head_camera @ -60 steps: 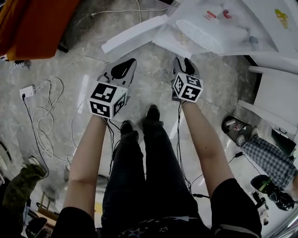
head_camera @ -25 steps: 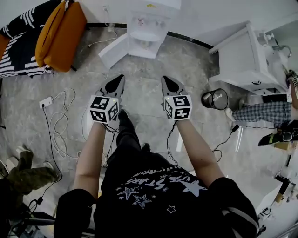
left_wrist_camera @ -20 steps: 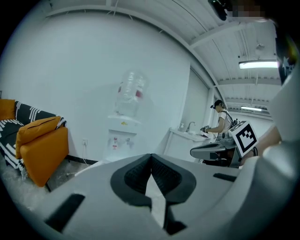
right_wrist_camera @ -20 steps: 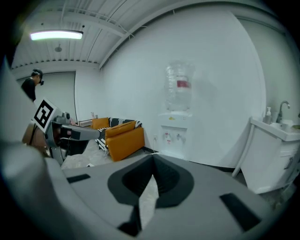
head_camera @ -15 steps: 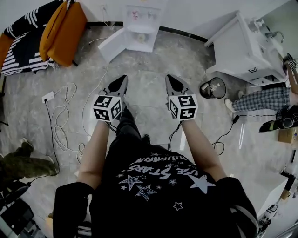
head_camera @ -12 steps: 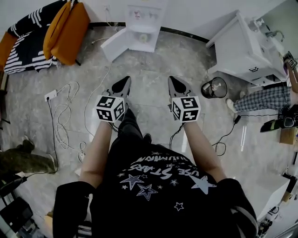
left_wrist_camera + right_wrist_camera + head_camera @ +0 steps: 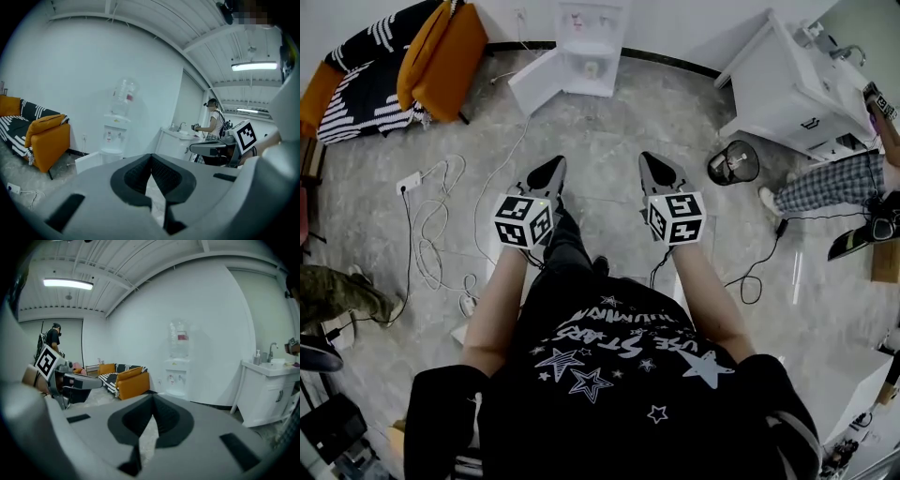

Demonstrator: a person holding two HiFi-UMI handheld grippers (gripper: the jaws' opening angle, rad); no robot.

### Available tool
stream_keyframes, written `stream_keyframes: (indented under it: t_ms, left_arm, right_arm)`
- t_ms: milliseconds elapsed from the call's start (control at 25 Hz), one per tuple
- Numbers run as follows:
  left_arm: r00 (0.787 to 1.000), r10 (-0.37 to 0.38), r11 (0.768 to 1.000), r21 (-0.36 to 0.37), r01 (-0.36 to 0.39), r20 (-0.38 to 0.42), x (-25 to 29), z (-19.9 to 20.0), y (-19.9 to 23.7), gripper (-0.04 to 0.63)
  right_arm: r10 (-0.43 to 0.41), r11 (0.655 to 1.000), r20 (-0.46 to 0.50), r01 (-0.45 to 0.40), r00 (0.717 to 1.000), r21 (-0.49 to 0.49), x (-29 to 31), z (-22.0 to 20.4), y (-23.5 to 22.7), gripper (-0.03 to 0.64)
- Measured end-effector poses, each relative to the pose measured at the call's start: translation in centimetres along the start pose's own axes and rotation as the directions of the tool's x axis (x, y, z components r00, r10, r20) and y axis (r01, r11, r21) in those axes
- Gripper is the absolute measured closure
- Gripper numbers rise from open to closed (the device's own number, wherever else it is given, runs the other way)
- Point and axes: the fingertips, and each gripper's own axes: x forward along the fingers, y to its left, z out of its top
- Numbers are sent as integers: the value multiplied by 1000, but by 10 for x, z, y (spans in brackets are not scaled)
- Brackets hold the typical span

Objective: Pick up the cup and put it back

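Note:
No cup shows clearly in any view. A white water dispenser (image 7: 584, 45) stands against the far wall, also seen in the left gripper view (image 7: 117, 136) and the right gripper view (image 7: 178, 363). My left gripper (image 7: 555, 167) and right gripper (image 7: 649, 161) are held side by side over the floor, both pointing toward the dispenser and well short of it. The left gripper's (image 7: 151, 157) jaws meet at the tips with nothing between them. The right gripper (image 7: 153, 397) is shut and empty too.
An orange sofa with a striped blanket (image 7: 431, 52) stands at the back left. At the right are a white sink cabinet (image 7: 783, 84) and a waste bin (image 7: 732, 164). Cables (image 7: 431, 230) and a power strip (image 7: 411, 181) lie on the floor. A person in plaid trousers (image 7: 825, 183) stands far right.
The whole view has swung from a white table area to the wall with the dispenser and sofa. Both grippers have stayed side by side and shut, travelling along with me.

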Motion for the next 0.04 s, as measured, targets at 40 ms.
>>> stream_keyframes:
  t_ms: [40]
  left_arm:
    - [1000,2,1000,-1,-2,-1,-6,-4,-7,586]
  right_arm:
    - [5,1000,3,-5,1000,-3,-8,-3,2,612]
